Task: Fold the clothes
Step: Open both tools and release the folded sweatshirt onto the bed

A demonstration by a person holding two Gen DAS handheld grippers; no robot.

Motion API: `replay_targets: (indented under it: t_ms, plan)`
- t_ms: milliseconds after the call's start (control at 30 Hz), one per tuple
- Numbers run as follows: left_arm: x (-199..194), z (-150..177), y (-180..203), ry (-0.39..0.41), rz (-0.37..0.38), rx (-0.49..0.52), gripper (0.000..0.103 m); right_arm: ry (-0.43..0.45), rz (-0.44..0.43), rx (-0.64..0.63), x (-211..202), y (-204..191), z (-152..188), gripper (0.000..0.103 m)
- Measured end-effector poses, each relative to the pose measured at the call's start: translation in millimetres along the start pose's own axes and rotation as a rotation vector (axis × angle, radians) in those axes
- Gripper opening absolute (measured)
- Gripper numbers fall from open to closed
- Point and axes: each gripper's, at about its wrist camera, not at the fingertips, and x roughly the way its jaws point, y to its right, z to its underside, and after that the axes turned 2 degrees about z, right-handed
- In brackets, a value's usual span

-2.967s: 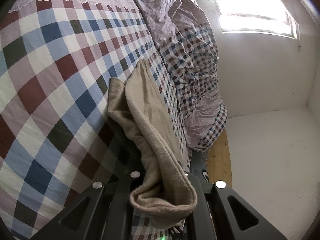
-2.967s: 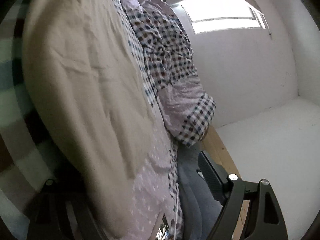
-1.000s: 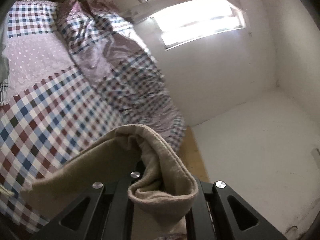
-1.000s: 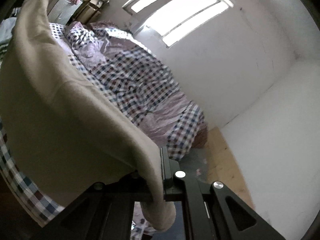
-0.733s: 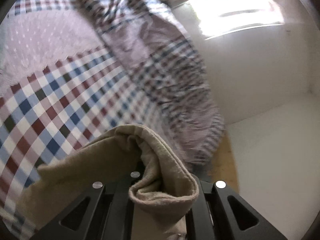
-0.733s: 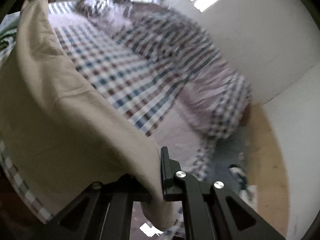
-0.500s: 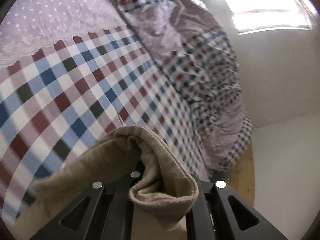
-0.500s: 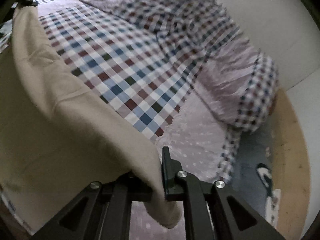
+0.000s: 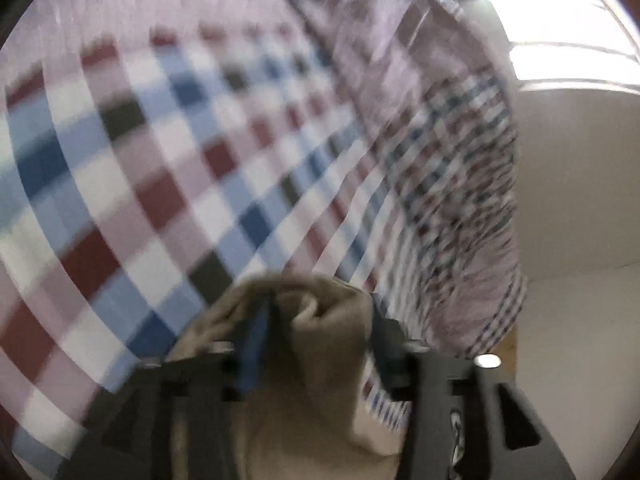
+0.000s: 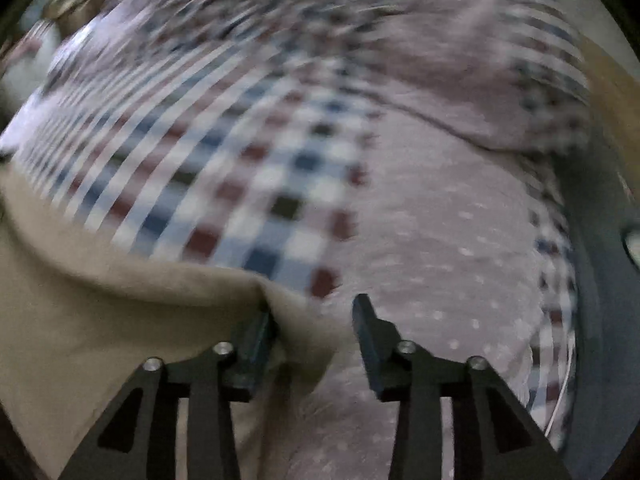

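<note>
the left claw [image 9: 320, 332] was opening, its fingers spread apart with a bunched fold of the beige garment [image 9: 320, 360] lying loose between them; the cloth touched the left finger but the right finger stood clear of it. the garment sagged down between the fingers and spread toward the lower edge of the left wrist view, just over the checked bedsheet [image 9: 160, 160]. a rumpled checked quilt [image 9: 460, 180] lay along the far side of the bed, against a white wall [image 9: 580, 200] with a bright window. both views were blurred.

the right claw [image 10: 314, 320] was opening too, its fingers parted. the garment's corner [image 10: 304, 320] hung against the inner face of the left finger, while the right finger was free of it, with bare dotted lilac fabric [image 10: 440, 260] showing in the gap. the rest of the garment [image 10: 100, 320] lay spread over the bed to the left in that view.
</note>
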Motion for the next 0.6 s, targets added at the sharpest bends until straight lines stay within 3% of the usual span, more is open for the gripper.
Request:
replay_targets:
  t_ms: [67, 167, 400, 600]
  plan:
    - [-22.3, -5.3, 4.2, 0.108, 0.031, 0.041, 0.076, 0.040, 0.131, 0.095, -4.9, 15.8, 3.7, 0.044]
    - [-45.4, -11.1, 2.4, 0.153, 0.020, 0.077, 0.078, 0.080, 0.184, 0.149, -18.1, 21.4, 11.8, 0.046]
    - [-84.1, 10.7, -12.9, 0.115, -0.109, 0.251, 0.078, 0.160, 0.060, 0.086, -66.1, -29.8, 33.1, 0.053]
    - [-140.0, 66.7, -39.7, 0.041, -0.096, 0.391, 0.078, 0.287, -0.074, 0.121, -123.3, -103.5, 71.5, 0.062]
